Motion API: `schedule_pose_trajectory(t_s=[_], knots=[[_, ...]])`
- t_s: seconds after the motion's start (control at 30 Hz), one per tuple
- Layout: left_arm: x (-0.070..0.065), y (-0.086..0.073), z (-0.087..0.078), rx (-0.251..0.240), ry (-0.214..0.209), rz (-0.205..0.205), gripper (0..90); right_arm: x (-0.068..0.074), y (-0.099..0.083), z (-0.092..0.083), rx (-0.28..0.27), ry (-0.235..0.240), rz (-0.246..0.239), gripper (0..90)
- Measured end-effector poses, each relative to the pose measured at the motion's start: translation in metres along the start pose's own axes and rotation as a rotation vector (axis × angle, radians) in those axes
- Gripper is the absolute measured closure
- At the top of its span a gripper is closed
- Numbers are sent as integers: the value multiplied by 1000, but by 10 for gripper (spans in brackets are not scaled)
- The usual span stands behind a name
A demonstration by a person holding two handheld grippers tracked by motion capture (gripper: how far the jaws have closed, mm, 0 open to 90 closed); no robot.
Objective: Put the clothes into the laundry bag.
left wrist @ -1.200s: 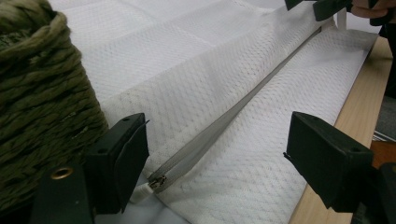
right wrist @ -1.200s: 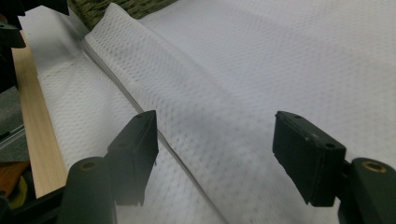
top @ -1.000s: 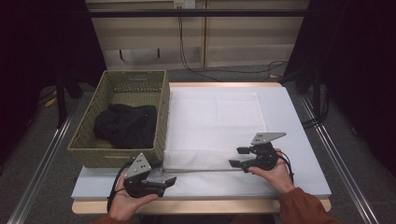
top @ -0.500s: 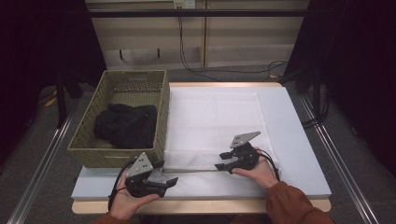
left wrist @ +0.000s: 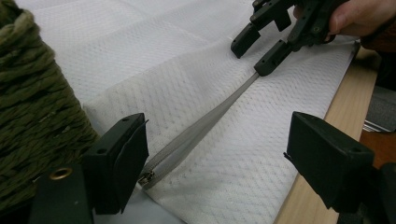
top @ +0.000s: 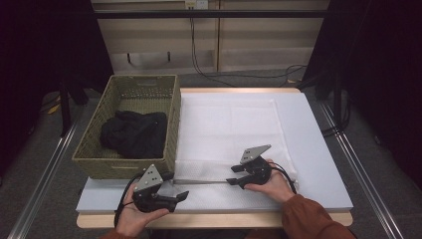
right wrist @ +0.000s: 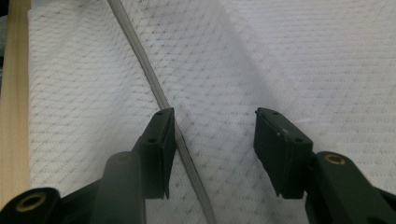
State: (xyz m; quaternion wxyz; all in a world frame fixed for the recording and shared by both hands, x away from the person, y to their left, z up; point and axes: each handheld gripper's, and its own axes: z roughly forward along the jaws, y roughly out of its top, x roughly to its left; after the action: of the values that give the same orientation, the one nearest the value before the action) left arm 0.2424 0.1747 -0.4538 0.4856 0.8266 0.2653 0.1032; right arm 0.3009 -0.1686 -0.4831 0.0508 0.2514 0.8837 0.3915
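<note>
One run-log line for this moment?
scene: white mesh bag flat | left gripper: open near zipper pull | right gripper: jaws closing, astride zipper

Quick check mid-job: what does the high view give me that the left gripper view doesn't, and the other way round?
High view alone: the whole woven basket with the black garment lying in it, the table, and both hands with the left tool.

Left gripper view alone: the zipper pull close to its own left jaw, and its jaws standing wide with nothing between them.

Both: the white mesh bag, its grey zipper, and the right tool, part open, one jaw tip down at the zipper.
</note>
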Motion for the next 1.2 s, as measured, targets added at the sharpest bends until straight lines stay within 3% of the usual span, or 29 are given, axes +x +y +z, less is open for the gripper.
schedule_pose_trajectory(t_s=[0.13, 0.4, 0.43, 0.47, 0.5, 0.63, 0.7, 0.83, 1.0, 1.2], knots=[[1, 0, 0, -1, 1, 1, 201, -6, -2, -1, -12, 27, -9, 561], [2, -1, 1, 5, 1, -3, 201, -7, 1, -1, 7, -9, 15, 667], [2, 0, 1, 14, 4, -1, 203, -8, 2, -2, 10, -9, 40, 680], [1, -1, 1, 16, -3, -2, 212, -8, 3, -2, 16, -8, 53, 715], [1, -1, 2, 20, -3, 4, 219, -8, 4, -2, 27, -15, 31, 749], [0, -1, 2, 25, -6, 4, 224, -4, 6, -4, 16, -38, 30, 889], [0, -1, 2, 26, -3, 5, 223, -6, 8, -8, -10, -29, 54, 899], [1, -1, 2, 28, -1, 5, 224, -6, 11, -11, -12, -62, 35, 900], [1, 0, 2, 28, -2, 5, 224, -14, 12, -8, -34, -91, 40, 896], [1, -1, 1, 29, 0, 5, 224, -24, 6, 2, -14, -107, 46, 708]])
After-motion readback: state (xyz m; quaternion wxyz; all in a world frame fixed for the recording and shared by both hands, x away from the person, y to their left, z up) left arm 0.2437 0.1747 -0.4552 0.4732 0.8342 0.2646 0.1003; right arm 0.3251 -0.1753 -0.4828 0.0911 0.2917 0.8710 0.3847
